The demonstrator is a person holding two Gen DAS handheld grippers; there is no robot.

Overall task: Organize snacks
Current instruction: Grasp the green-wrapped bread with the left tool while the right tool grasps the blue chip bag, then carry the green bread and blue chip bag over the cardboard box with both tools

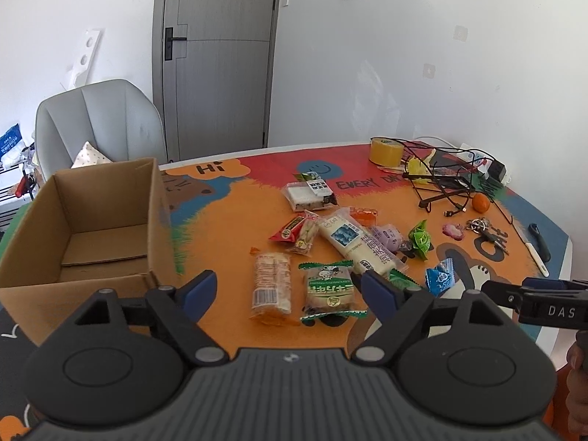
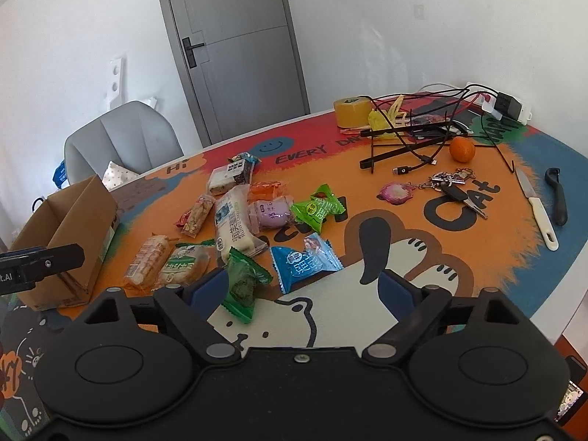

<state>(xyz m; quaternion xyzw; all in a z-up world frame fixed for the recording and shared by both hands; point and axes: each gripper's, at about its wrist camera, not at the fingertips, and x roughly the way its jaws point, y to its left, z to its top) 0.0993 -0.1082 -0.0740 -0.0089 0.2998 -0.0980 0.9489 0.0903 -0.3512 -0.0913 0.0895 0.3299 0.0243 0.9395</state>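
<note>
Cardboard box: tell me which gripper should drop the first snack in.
Left. The left gripper is open right beside the cardboard box, with the green Snoopy packet between its fingers. The right gripper, also open, is farther from the box, over the far-side snacks.

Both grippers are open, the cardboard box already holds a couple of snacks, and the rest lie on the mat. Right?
Not quite. In the left wrist view the cardboard box shows only its bare floor, with no snacks inside. The rest holds: the left gripper and right gripper are open, and the snacks lie on the mat.
</note>
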